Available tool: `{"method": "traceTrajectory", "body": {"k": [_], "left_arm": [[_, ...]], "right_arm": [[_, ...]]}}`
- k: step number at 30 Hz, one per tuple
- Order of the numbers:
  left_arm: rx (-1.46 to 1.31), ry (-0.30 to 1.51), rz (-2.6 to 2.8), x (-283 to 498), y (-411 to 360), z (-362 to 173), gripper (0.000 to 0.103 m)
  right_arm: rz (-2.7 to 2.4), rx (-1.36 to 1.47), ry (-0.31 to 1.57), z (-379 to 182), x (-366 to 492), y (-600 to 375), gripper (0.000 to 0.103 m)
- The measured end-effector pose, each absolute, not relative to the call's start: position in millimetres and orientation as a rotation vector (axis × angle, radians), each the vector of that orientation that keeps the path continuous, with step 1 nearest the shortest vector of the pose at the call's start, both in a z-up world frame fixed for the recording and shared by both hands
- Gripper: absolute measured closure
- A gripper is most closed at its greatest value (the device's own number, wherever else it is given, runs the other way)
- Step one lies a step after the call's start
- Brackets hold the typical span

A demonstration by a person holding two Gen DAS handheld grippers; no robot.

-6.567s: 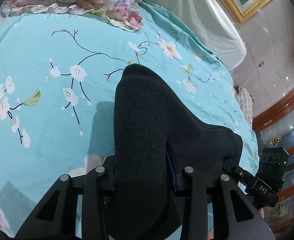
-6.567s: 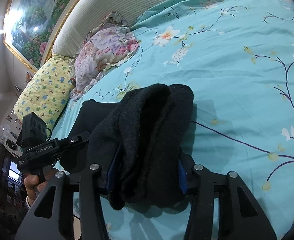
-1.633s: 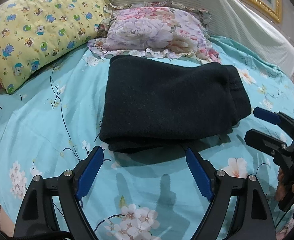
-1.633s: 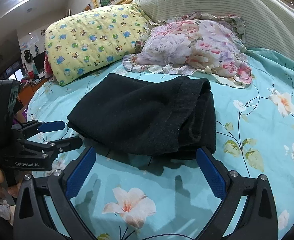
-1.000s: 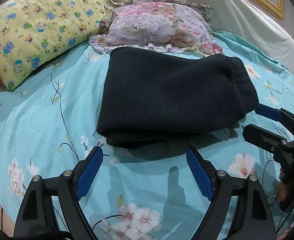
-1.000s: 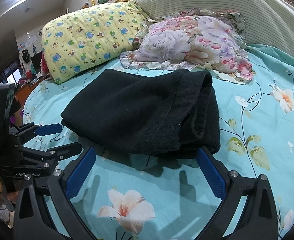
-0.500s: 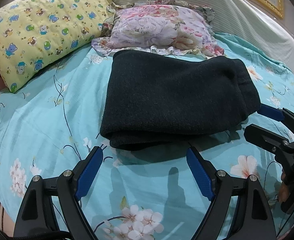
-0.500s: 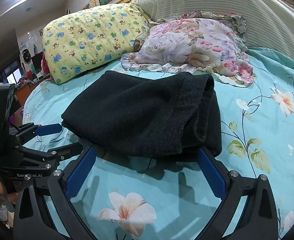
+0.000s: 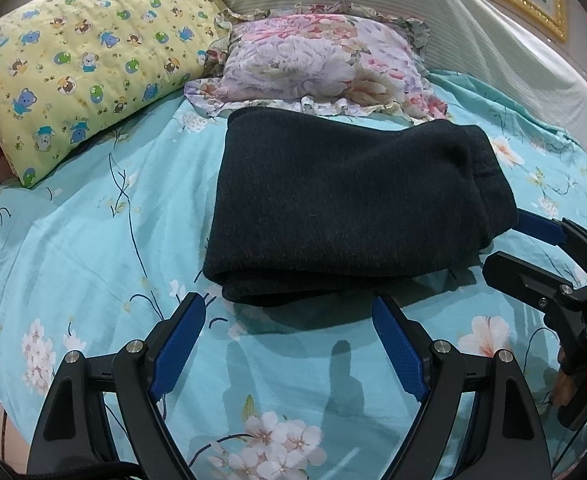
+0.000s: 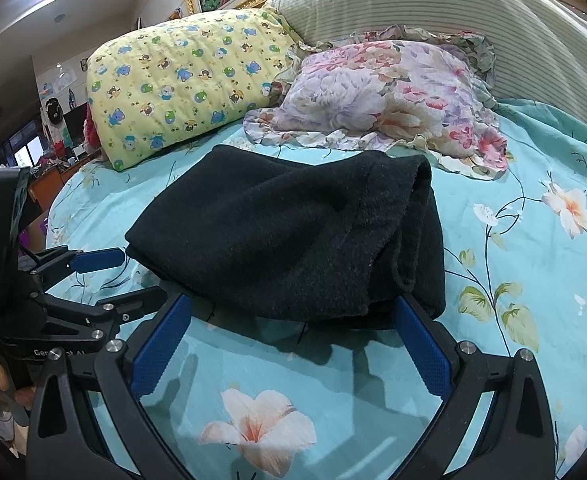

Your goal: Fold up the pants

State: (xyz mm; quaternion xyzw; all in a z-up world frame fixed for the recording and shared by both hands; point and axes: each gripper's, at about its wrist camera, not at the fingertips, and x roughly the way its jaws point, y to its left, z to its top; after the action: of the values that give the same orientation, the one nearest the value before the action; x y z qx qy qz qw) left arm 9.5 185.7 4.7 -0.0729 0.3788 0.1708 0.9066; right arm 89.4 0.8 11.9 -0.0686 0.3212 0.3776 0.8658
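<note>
On the blue flowered bed (image 9: 73,240), the black pants (image 9: 345,200) are seen folded flat. Both the left hand-held gripper (image 9: 287,312) and the right hand-held gripper (image 10: 293,312) are spread wide, holding nothing. Little seems left.

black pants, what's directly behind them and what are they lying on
Behind the folded black pants lies a floral ruffled pillow, with a yellow bear-print pillow beside it. The pants rest on the turquoise floral bedsheet; the sheet beneath them is covered.
</note>
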Motion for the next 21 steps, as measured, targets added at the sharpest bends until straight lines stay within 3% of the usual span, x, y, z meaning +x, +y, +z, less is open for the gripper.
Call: {"method": "traceTrajectory", "body": {"k": [21], "left_arm": [[-0.154,0.768,0.346,10.3,183.9,10.5,0.017]], "right_arm": [[0.775,-0.129,0.657,17.9,91.0,-6.5,0.002]]}}
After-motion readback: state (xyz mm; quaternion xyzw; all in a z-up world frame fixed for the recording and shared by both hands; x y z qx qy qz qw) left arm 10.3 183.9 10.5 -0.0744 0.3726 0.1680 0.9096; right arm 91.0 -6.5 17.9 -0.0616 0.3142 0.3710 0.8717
